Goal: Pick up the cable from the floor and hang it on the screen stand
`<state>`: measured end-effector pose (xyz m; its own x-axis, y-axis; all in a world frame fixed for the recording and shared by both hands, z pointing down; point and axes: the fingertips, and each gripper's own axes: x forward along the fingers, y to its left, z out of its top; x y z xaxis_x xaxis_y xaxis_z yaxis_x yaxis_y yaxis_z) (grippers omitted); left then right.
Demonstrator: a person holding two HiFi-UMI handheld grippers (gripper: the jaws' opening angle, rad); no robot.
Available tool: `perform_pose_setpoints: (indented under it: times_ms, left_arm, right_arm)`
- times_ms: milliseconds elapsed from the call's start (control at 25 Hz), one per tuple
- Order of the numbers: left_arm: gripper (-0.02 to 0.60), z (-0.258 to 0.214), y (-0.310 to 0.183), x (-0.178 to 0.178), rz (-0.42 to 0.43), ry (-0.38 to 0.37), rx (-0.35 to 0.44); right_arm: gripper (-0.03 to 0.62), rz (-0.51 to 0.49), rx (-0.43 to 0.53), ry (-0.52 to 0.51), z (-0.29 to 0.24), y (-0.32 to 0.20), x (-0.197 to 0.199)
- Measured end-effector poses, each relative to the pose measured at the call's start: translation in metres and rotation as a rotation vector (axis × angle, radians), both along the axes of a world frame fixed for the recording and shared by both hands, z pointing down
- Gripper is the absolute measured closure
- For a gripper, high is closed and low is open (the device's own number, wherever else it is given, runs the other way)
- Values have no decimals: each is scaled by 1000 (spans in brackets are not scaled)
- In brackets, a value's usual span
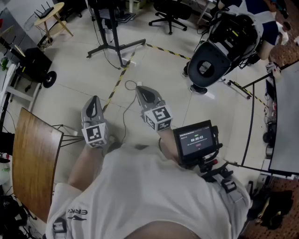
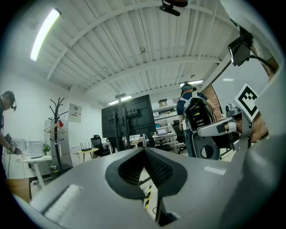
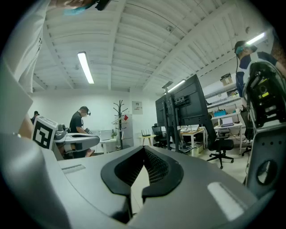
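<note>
A thin dark cable [image 1: 124, 116] lies on the pale floor, with a small loop at its far end just ahead of my grippers. The screen stand [image 1: 114, 45] rises at the top of the head view, its black base legs spread on the floor. Its dark screen [image 2: 127, 118] shows in the left gripper view and again as the screen [image 3: 183, 107] in the right gripper view. My left gripper [image 1: 95, 99] and right gripper [image 1: 139, 88] are held level side by side above the cable. Both are shut with nothing between the pads, as the left gripper [image 2: 144, 150] and right gripper [image 3: 144, 150] show close up.
Yellow-black tape [image 1: 116, 86] runs across the floor toward the stand. A wooden board [image 1: 32, 163] stands at the left and a large black-and-white machine [image 1: 219, 51] at the right. Beyond are an office chair [image 1: 170, 14], a coat rack [image 2: 58, 129] and a person [image 3: 80, 125].
</note>
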<state>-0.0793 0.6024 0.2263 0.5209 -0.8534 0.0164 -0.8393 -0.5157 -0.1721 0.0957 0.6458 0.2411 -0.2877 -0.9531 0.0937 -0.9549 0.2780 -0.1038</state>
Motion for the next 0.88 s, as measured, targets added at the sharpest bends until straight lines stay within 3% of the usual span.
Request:
perform_pose_setpoints:
  times_ms: [320, 880]
  left_arm:
    - [578, 11, -79, -2, -15, 23, 6]
    - [578, 1, -306, -32, 19, 79, -2]
  right_arm:
    - [580, -3, -10, 19, 15, -75, 1]
    - [580, 28, -6, 49, -4, -297, -42]
